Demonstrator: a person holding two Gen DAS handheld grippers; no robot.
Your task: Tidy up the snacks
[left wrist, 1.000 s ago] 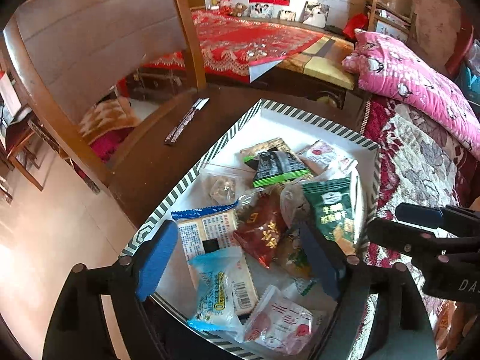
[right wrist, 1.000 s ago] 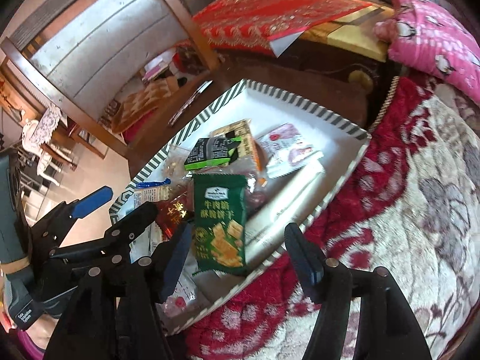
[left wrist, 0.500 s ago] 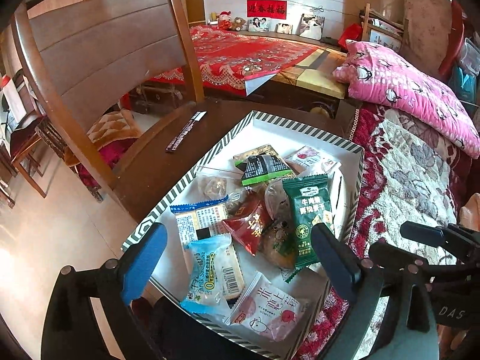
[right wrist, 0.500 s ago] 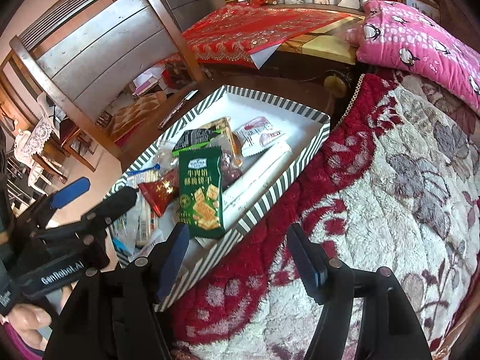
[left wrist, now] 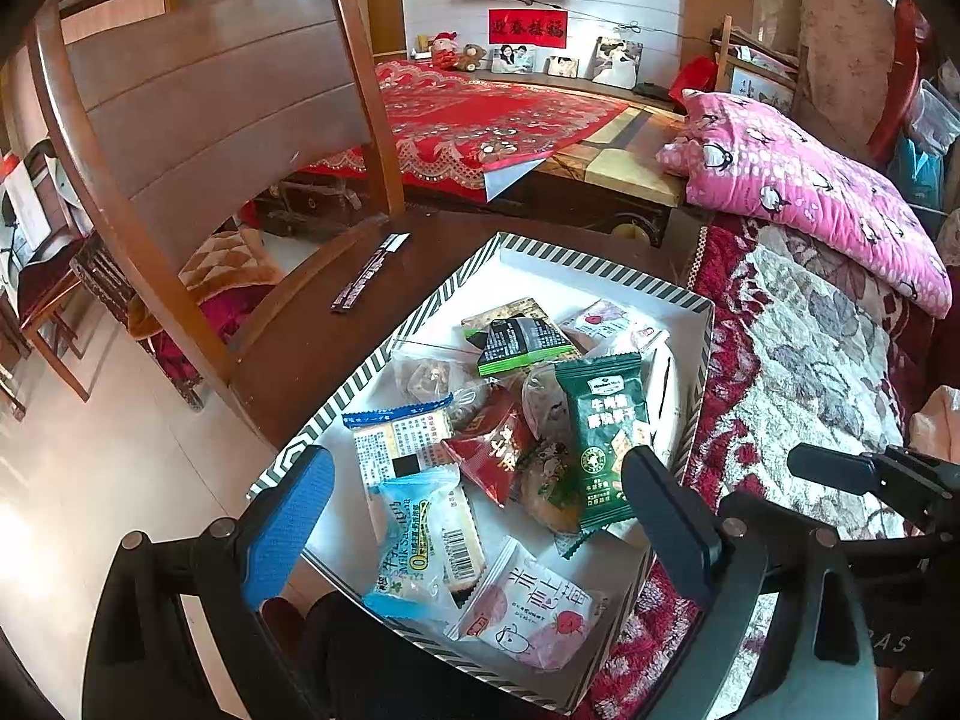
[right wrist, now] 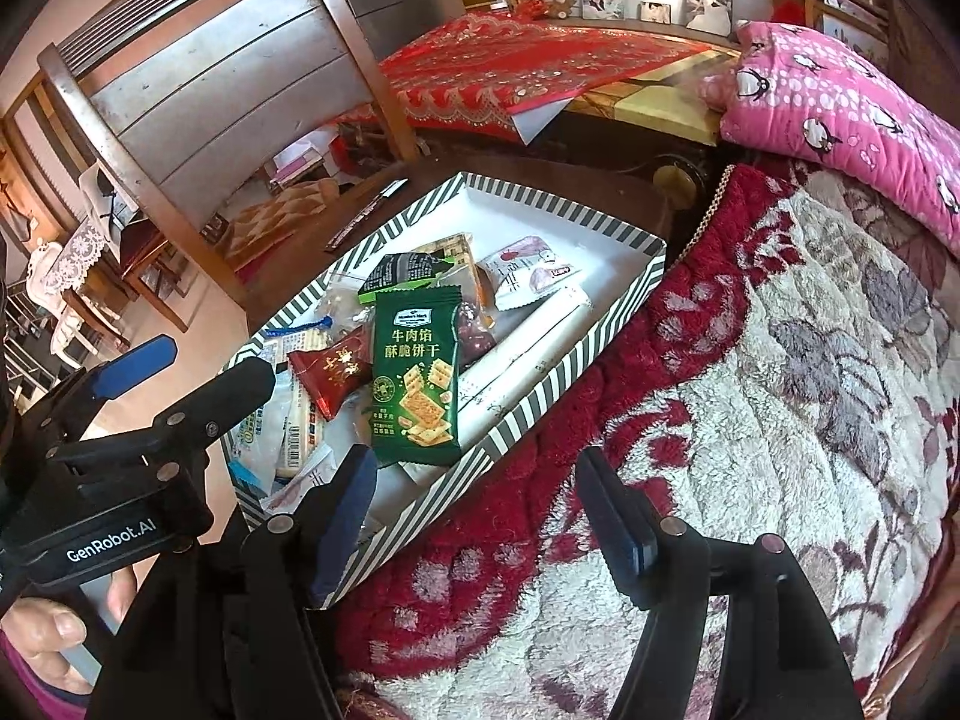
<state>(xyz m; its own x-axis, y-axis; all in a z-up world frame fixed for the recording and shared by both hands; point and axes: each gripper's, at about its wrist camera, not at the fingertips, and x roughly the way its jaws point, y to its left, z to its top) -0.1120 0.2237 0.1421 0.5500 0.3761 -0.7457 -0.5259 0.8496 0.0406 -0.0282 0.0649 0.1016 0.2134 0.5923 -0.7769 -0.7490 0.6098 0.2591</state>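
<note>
A white box with a green-striped rim holds several snack packets. A green biscuit packet lies on top of the pile, with a red packet, a light blue packet and a pink-and-white packet near it. My left gripper is open and empty above the box's near end. My right gripper is open and empty over the box's near right rim and the blanket.
The box rests on a dark wooden chair seat with a thin wrapped stick on it. A red floral blanket lies to the right, a pink pillow behind it. The chair back rises at left.
Both grippers have pulled back and up from the box. The green biscuit packet, earlier between the right fingers, now lies on the pile.
</note>
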